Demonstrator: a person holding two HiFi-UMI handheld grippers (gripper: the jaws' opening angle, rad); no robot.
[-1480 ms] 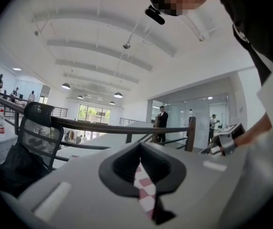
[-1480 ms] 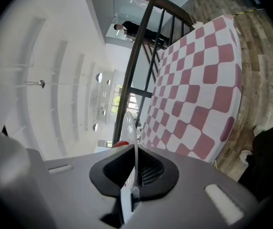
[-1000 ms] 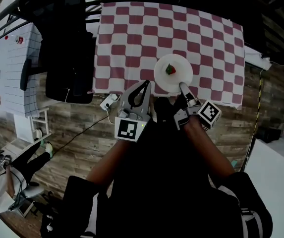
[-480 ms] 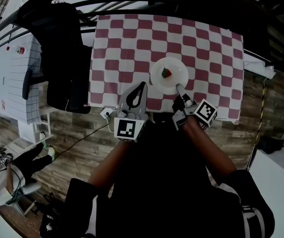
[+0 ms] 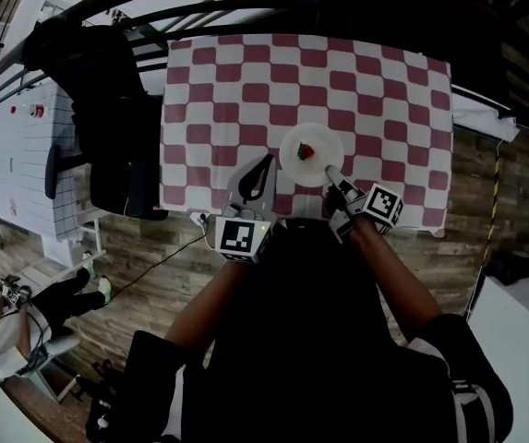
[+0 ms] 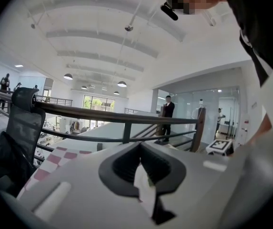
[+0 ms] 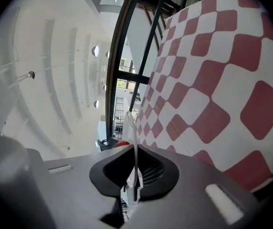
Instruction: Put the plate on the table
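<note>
Checked table [image 5: 384, 90] on a plank floor [image 5: 144, 247], beside a railing [image 6: 117, 117]. The plate [image 5: 318, 162], bearing something red [image 5: 306, 151], perhaps fruit, is pinched at its rim by the right gripper [image 5: 330, 172]. The left gripper [image 5: 268, 160] is closed and empty.

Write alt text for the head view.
The right gripper grips the near rim of a white plate carrying a small red-and-green item, over a red-and-white checked table. The left gripper is just left of the plate; a black chair stands beside the table.

Black chair [image 5: 107, 127] beside a dark railing [image 6: 117, 114] — wooden floor [image 5: 135, 238].
</note>
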